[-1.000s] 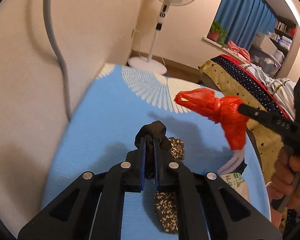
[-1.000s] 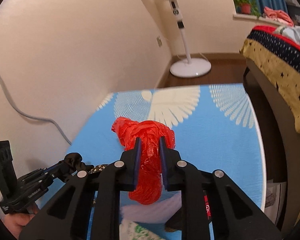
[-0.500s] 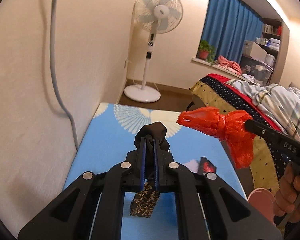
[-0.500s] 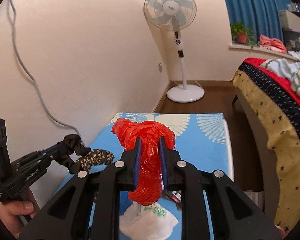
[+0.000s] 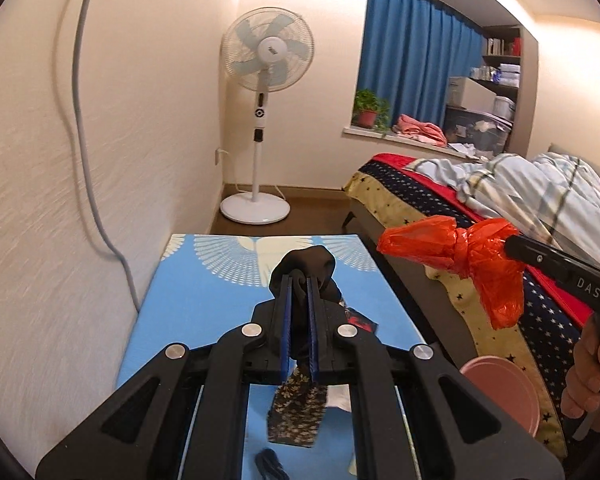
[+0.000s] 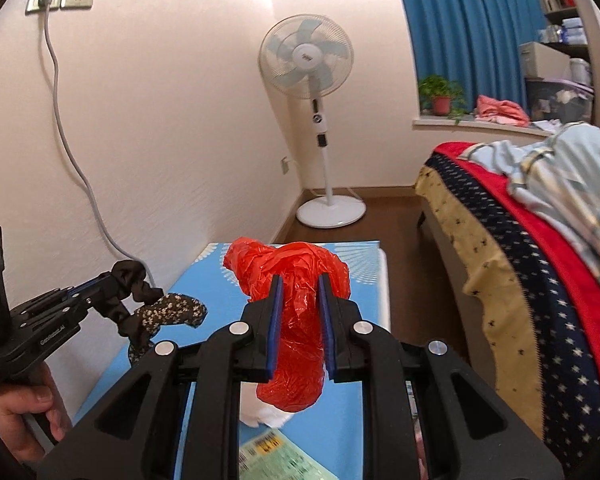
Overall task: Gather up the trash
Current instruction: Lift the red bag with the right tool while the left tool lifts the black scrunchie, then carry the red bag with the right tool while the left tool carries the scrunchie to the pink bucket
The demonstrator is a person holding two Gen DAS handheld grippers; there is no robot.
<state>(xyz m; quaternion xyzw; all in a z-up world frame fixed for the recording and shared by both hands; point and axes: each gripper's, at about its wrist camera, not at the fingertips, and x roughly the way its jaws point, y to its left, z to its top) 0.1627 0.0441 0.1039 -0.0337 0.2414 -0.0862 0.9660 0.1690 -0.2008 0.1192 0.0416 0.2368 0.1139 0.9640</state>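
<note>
My left gripper (image 5: 299, 280) is shut on a black floral cloth (image 5: 297, 412), whose dark bunched end sticks out past the fingertips while the patterned end hangs below, above the blue table (image 5: 204, 292). The right wrist view shows that left gripper (image 6: 106, 284) at the left with the floral cloth (image 6: 168, 312) dangling from it. My right gripper (image 6: 299, 284) is shut on a crumpled red plastic bag (image 6: 296, 344), held in the air over the blue table (image 6: 372, 264). In the left wrist view the red plastic bag (image 5: 460, 252) hangs at the right from the right gripper (image 5: 508, 242).
A white paper (image 6: 268, 418) and a green printed packet (image 6: 284, 458) lie on the table below the bag. A red-black wrapper (image 5: 358, 322) lies on the table too. A pink bin (image 5: 504, 388) stands beside the bed (image 5: 480, 216). A standing fan (image 5: 266, 120) is in the corner. A grey cable (image 6: 72, 160) runs down the wall.
Both grippers have risen and pulled back from the table with their loads; the cloth has come up off the surface. The table now looks smaller and lower, and more of the room shows.
</note>
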